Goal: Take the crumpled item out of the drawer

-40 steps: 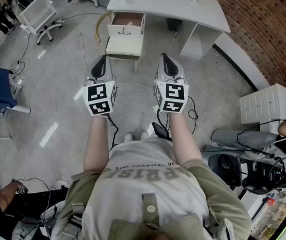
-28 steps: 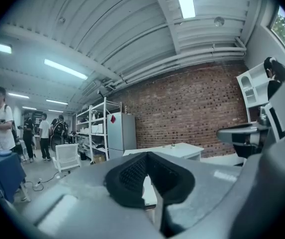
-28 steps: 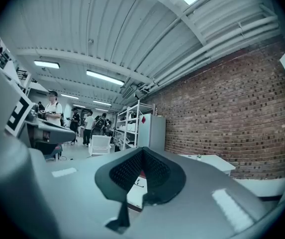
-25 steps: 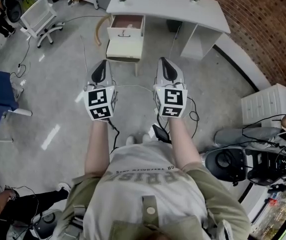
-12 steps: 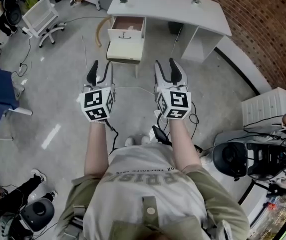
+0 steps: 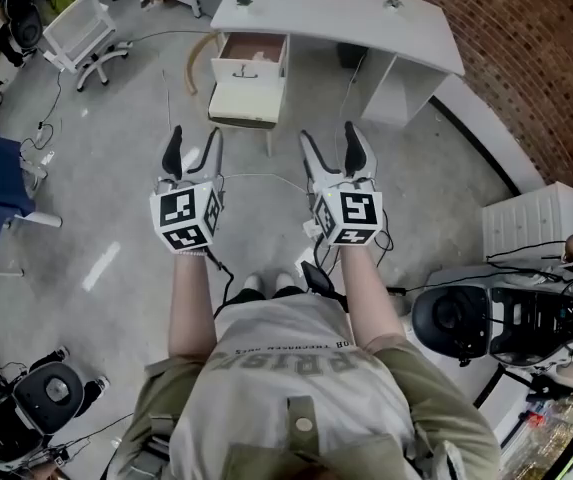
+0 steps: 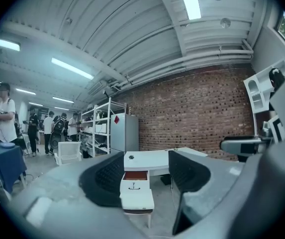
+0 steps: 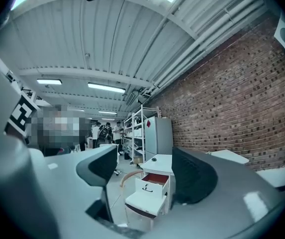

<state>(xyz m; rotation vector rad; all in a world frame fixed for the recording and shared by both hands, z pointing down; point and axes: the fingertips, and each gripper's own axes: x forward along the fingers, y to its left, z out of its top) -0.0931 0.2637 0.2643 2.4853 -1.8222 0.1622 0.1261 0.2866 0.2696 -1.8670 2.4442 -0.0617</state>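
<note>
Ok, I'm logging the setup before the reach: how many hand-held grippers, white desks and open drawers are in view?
hand-held grippers: 2, the left hand-held gripper and the right hand-held gripper; the jaws of both have just been opening, with nothing between them
white desk: 1
open drawer: 1
Total: 4

This is a workshop-like lab in an industrial hall. It has a bare brick wall (image 6: 546, 58), a grey concrete floor (image 6: 116, 198) trailing cables (image 6: 171, 36), a ribbed metal ceiling (image 7: 132, 29) with strip lights (image 7: 72, 68), open metal shelving (image 7: 98, 126), a white bench (image 6: 336, 13) and people (image 7: 47, 131) standing about.
</note>
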